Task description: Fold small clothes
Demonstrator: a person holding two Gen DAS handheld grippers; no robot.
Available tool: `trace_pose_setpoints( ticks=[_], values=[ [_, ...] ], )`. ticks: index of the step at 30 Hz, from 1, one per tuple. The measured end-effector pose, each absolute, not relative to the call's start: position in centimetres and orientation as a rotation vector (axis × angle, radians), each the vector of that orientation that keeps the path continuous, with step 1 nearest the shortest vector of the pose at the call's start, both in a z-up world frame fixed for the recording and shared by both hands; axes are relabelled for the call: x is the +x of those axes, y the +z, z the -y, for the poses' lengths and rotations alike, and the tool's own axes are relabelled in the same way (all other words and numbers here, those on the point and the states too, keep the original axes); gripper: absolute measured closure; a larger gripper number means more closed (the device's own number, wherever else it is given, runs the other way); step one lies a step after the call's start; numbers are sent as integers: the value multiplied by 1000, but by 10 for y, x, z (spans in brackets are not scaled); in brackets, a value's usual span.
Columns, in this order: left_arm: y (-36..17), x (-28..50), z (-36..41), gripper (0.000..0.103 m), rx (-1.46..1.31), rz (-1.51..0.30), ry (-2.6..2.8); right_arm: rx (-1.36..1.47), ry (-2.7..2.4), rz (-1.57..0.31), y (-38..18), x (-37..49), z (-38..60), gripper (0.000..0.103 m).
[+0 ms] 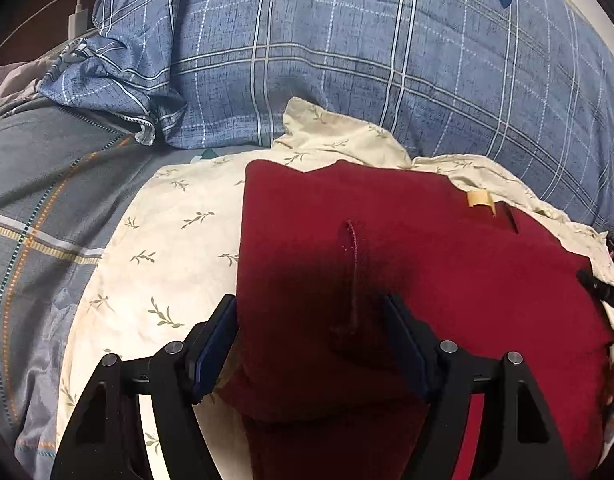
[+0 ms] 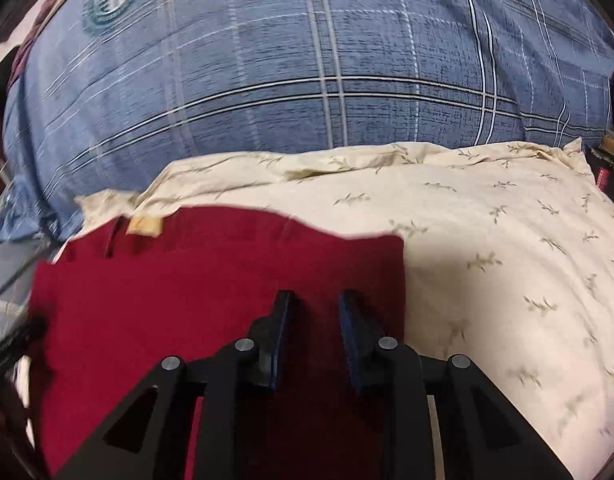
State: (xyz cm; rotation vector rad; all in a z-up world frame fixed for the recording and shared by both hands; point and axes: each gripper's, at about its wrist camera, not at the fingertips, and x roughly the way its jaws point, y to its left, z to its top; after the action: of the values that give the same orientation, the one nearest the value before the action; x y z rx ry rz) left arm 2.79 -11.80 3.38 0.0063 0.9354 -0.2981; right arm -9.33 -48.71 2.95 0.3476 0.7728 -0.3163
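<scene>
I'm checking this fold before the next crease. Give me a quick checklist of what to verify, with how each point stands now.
1. Red garment lies on the cream leaf-print cloth: ok.
2. Left tool open, straddling the garment's near part: ok.
3. Right tool gripping fabric: not ok, a gap shows between its pads above the garment.
4. Garment flat: not ok, a raised ridge runs down the middle.
5. Tan label faces up: ok.
6. Near hem aligned: cannot tell, hidden.

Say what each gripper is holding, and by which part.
Nothing is held. The left gripper stands wide open over the red garment; the right gripper is narrowly open above it, pads apart.
</scene>
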Motion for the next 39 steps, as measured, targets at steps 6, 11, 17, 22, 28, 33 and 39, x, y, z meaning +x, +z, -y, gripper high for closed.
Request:
trace_pose_setpoints(
  ticks=[6, 11, 17, 22, 28, 33, 39],
  values=[
    [33, 31, 121, 28, 18, -932, -292, 349, -309, -788, 45, -113, 478, 70],
    [33, 30, 120, 29, 21, -927, -291, 327, -298, -767, 49, -159, 464, 59],
    [34, 24, 119, 30, 33, -911, -291, 338, -327, -811, 32, -169, 464, 57],
    [35, 20, 116, 30, 28, -906, -297, 339, -306, -795, 45, -191, 458, 52],
    [45, -2, 99, 30, -16, -905, -334, 431, -221, -793, 43, -231, 456, 42],
    [59, -36, 82, 30, -50, -911, -367, 452, -185, -793, 41, -269, 451, 40],
    [61, -88, 51, 30, -84, -948, -358, 460, -77, -823, 31, -309, 438, 34]
  ],
)
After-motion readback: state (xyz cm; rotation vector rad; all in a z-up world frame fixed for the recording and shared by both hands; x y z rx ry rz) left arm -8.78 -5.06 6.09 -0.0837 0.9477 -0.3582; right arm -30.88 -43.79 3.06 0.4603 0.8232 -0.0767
